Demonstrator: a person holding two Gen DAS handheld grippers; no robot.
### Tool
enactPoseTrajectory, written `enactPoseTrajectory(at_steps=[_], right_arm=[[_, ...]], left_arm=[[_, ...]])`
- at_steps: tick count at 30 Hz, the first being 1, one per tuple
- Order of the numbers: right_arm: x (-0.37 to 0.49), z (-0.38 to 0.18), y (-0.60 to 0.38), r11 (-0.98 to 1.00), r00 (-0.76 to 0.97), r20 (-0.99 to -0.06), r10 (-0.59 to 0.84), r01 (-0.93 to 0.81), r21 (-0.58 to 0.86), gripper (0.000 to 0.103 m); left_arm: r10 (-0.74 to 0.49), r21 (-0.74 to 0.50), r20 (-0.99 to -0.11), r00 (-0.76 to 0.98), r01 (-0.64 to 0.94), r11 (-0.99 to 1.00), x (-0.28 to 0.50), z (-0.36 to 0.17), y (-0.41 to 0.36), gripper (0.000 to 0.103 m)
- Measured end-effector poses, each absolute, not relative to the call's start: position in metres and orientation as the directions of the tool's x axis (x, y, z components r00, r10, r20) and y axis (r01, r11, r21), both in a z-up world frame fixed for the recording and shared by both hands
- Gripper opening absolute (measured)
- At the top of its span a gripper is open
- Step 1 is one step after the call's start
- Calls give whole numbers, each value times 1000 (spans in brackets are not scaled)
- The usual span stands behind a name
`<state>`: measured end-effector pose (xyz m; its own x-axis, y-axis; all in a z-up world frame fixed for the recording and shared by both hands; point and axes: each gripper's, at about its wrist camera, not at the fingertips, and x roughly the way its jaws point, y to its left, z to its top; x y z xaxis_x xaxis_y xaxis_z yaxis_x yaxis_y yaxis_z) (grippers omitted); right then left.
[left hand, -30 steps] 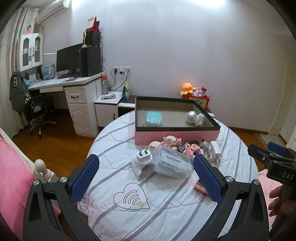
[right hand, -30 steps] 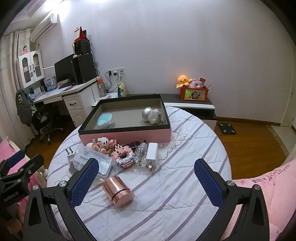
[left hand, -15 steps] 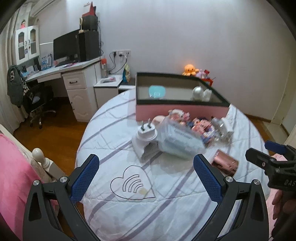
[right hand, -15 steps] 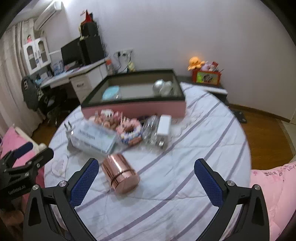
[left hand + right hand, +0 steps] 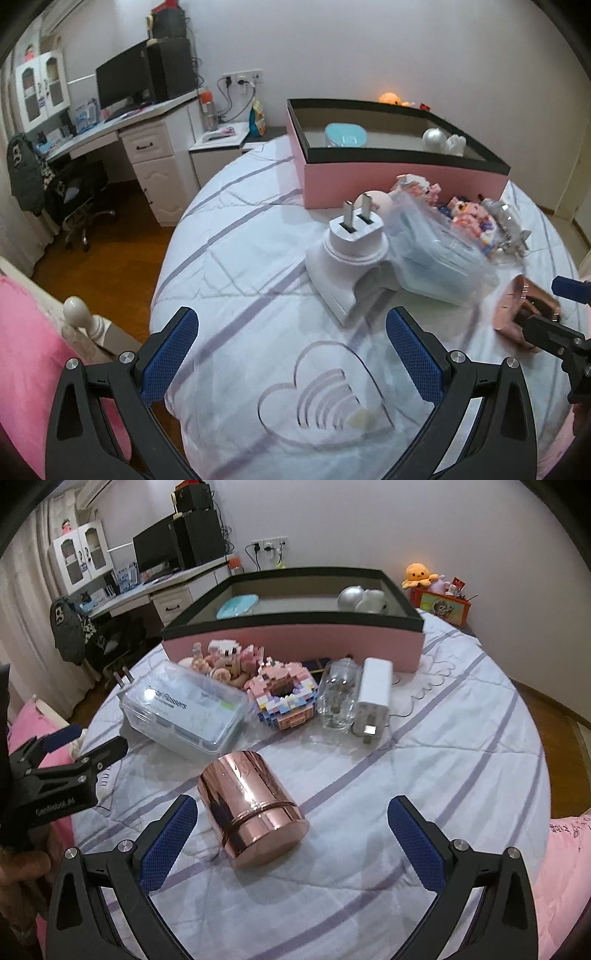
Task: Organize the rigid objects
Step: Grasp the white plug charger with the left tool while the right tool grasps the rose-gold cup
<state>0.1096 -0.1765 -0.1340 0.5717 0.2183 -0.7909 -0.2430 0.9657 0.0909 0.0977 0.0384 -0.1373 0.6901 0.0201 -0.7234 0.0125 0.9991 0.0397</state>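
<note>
The shiny rose-gold metal canister [image 5: 255, 808] lay on its side on the round table's striped white cloth [image 5: 443, 746], between the wide-open jaws of the right gripper [image 5: 291, 845], untouched. It appeared rigid, smooth and likely slippery, prone to roll; a grasp across its cylindrical wall seemed best. The left gripper [image 5: 291, 354], jaws also wide and empty, faced a white plug adapter [image 5: 351, 254]. Only the right view showed the canister whole; the left view showed just its end.
</note>
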Motion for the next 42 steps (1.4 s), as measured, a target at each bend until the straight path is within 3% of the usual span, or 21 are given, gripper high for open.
enactPoseTrajectory(at_steps=[3,6,7,10,12,14,16,22,29,42], right_arm=[[116,-139,-173,962,562,-795,228,-255,96,101],[121,-145,-167,956,545,-804,239,-276,97,89],[122,-147,-166,955,538,-808,239,-280,96,80],[124,-148,-165,955,546,-804,234,-282,86,72],[125,-146,-167,954,548,-800,245,-282,99,64],[125,-145,-169,955,549,-799,245,-279,101,49],[125,-144,-171,953,547,-798,253,-281,110,47],[121,-142,-178,954,546,-795,264,-269,133,47],[116,-137,-184,951,551,-785,283,-268,155,47],[111,-106,-189,945,601,-738,307,-284,162,47]], left_arm=[[4,64,-743,669,65,996,116,-145,37,103],[-22,75,-760,650,121,990,133,-150,32,103],[-38,71,-760,648,141,987,138,-150,31,103],[-69,66,-760,646,183,981,148,-146,30,103],[-105,37,-757,645,203,978,151,-144,32,95],[-159,-21,-764,626,221,975,154,-144,35,66],[-172,-45,-763,623,214,976,155,-145,34,50],[-167,-94,-746,645,146,985,142,-142,39,50],[-85,-68,-727,682,52,996,106,-131,53,50],[-102,-69,-670,735,75,995,88,-91,41,50]])
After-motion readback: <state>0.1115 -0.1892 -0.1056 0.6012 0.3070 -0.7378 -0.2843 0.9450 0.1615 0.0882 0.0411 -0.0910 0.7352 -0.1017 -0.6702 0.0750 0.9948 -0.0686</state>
